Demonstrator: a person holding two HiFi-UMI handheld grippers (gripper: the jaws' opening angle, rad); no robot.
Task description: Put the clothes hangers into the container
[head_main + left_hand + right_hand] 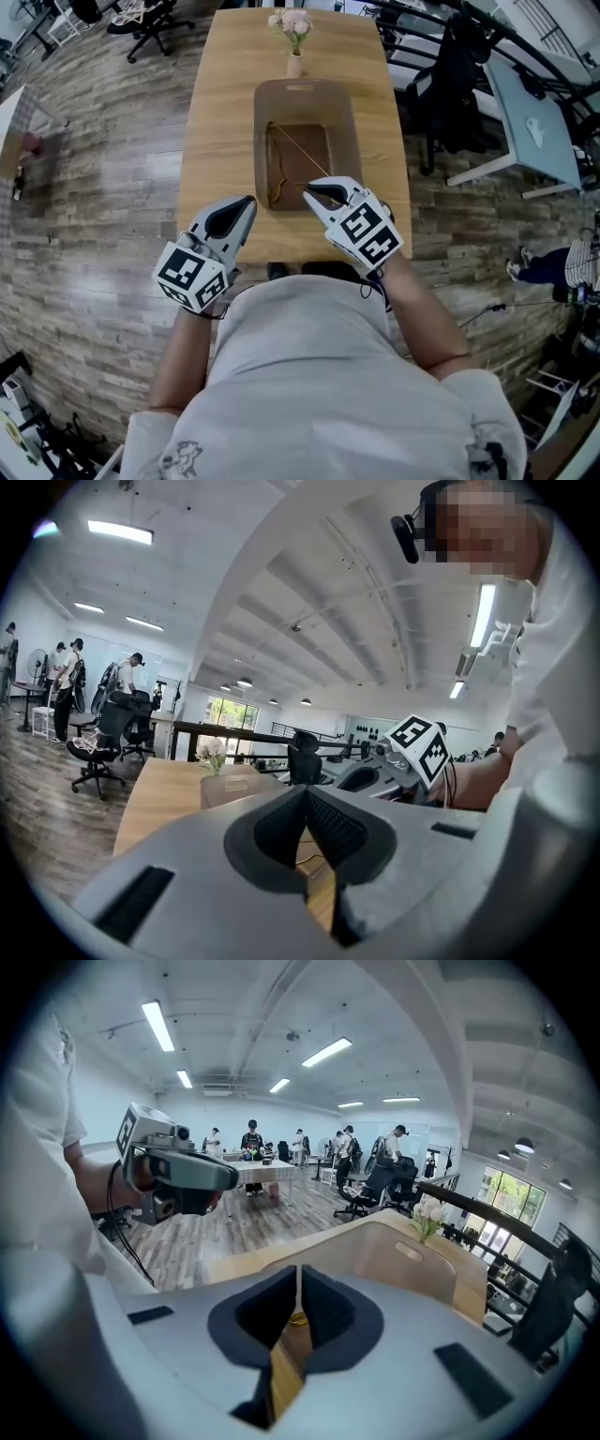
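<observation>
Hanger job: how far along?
Done: one hanger lies in the container. In hand: left tongs shut, empty; right tongs nearly closed by the container's near rim, grip unclear. Left: no other hangers in view, so possibly finished.

One thin golden hanger (300,150) lies flat inside the open brown rectangular container (305,94).

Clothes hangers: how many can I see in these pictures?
1: a thin gold wire hanger lies in the brown container, its near end between the jaws of the right gripper. Others may be hidden beneath it.
</observation>
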